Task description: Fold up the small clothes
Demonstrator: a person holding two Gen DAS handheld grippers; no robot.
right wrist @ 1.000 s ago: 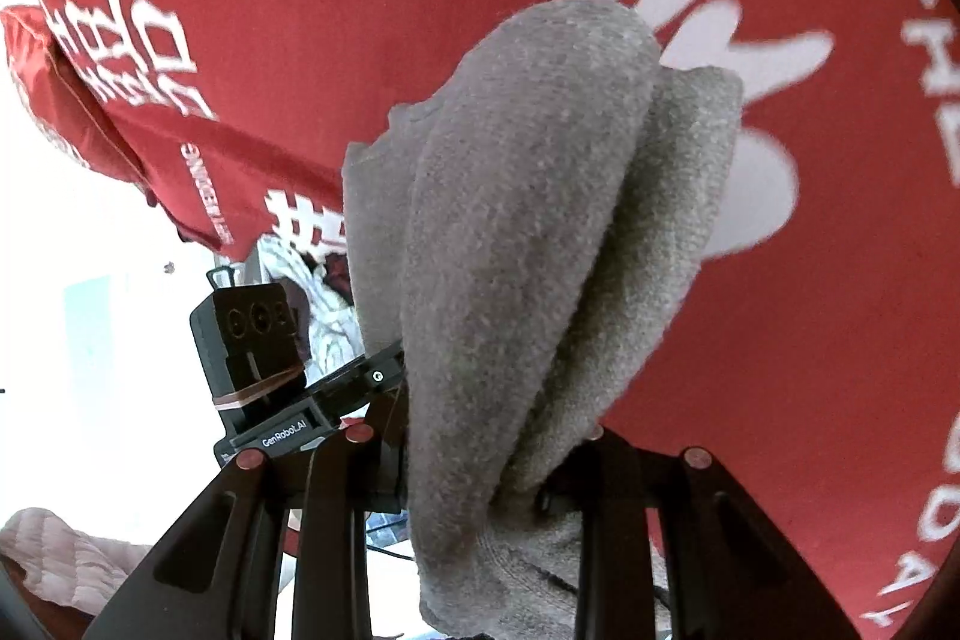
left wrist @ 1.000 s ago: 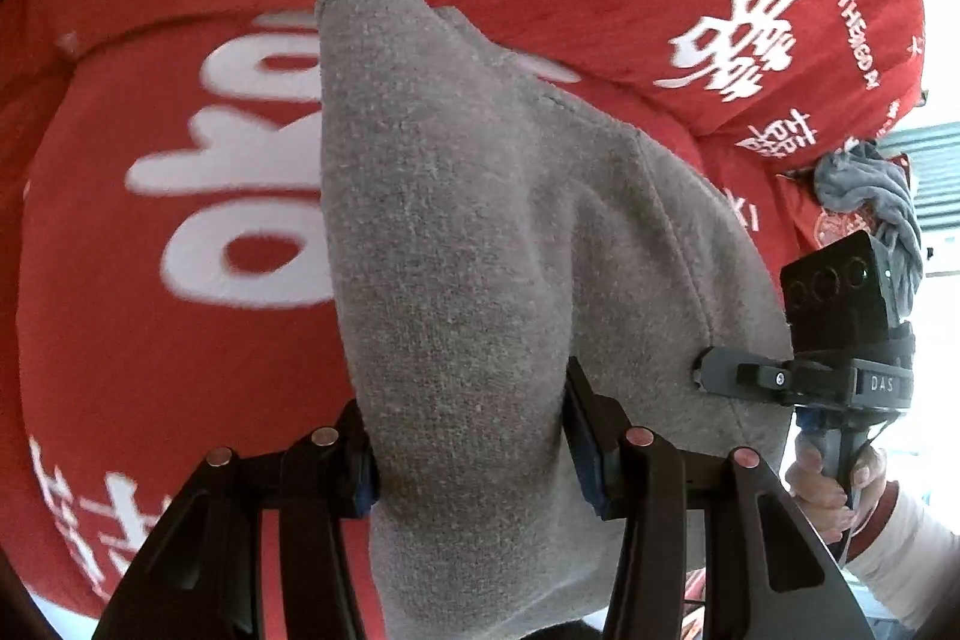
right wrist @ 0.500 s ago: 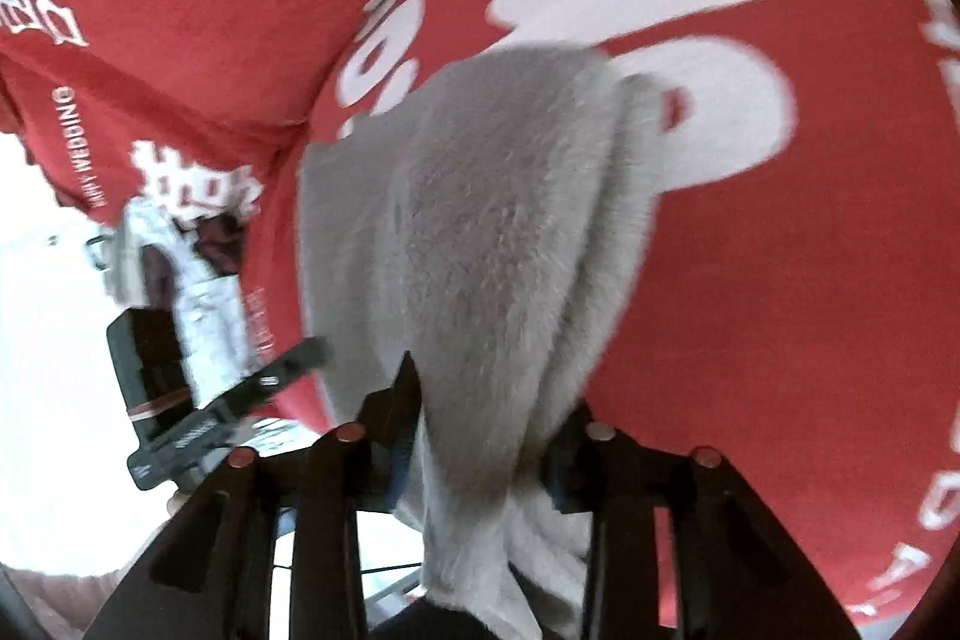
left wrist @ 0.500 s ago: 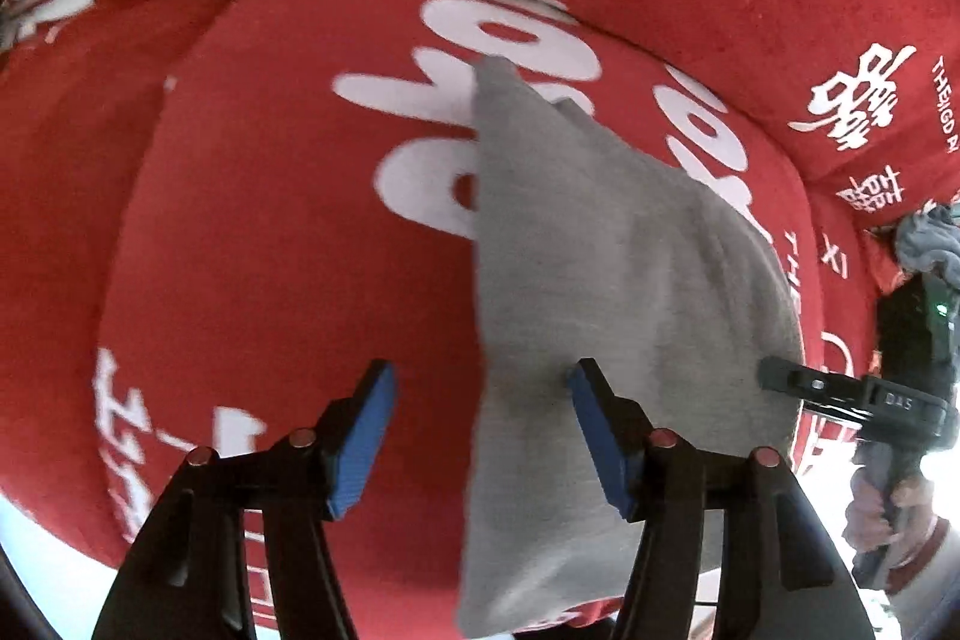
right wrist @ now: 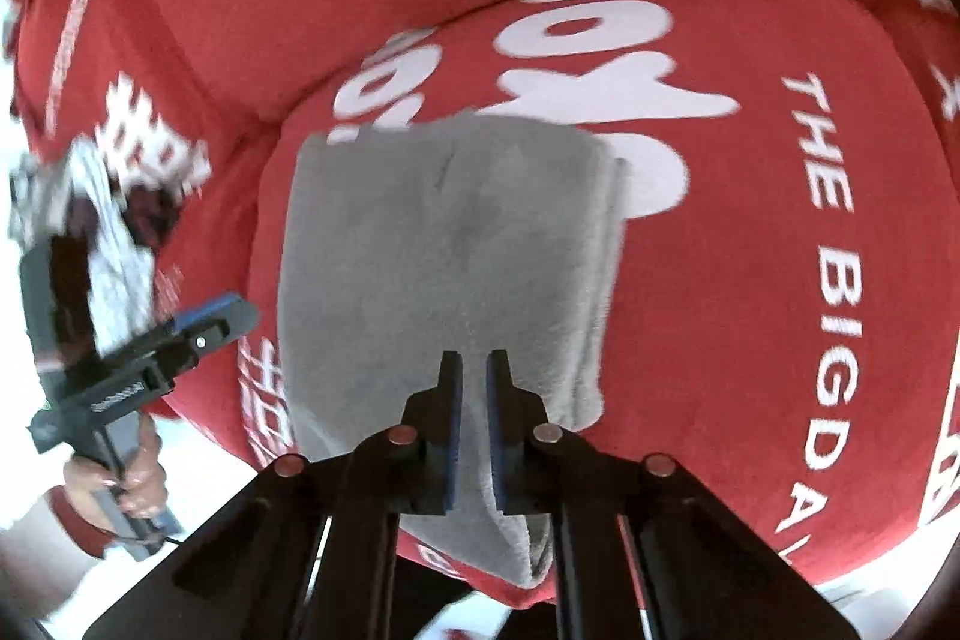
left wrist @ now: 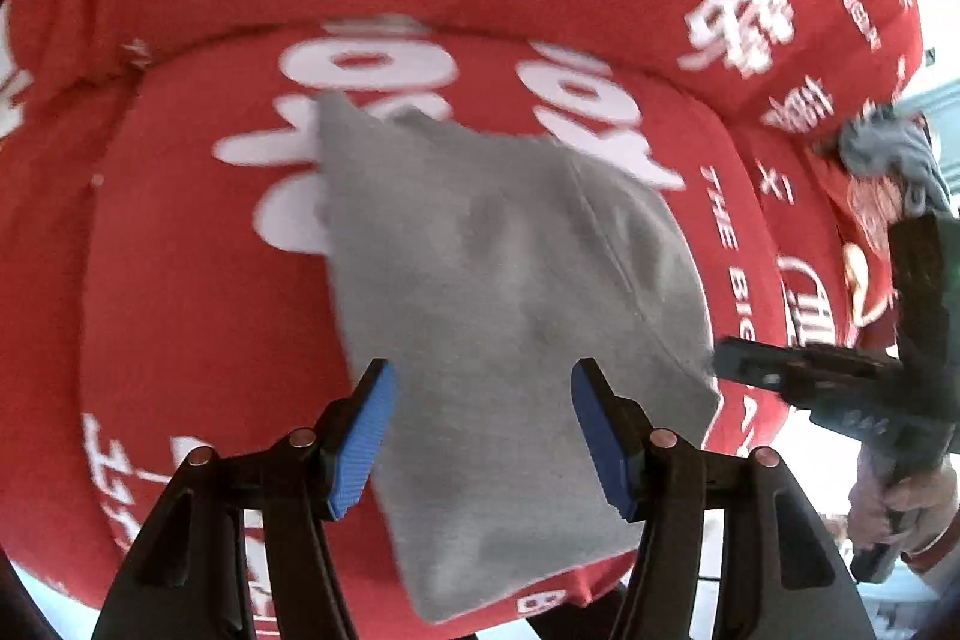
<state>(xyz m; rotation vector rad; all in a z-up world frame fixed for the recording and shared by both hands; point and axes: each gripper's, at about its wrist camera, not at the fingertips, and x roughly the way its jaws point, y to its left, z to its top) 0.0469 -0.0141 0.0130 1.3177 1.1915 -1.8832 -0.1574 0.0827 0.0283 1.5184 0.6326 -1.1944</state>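
Note:
A folded grey cloth [left wrist: 510, 310] lies flat on the red cushion [left wrist: 180, 280], its near end hanging over the cushion's front edge. My left gripper [left wrist: 480, 382] hovers over the cloth's near part, open, its blue pads clear of the fabric. In the right wrist view the same grey cloth [right wrist: 444, 250] lies below my right gripper [right wrist: 474, 364], which is shut and empty, with only a thin slit between its fingers. The right gripper [left wrist: 726, 361] shows at the cloth's right edge, and the left gripper [right wrist: 228, 325] at its left edge.
The red cushion [right wrist: 750, 280] carries white lettering and has a raised red back behind it. A pile of other clothes [left wrist: 888, 148] lies at one end of it, also visible as clothes [right wrist: 102, 220] in the right wrist view. A hand [left wrist: 900, 502] holds each gripper's handle.
Both grippers have let go of the grey cloth, which hung between their jaws and now lies flat on the cushion. The left jaws opened wide, the right jaws closed empty, and both pulled back.

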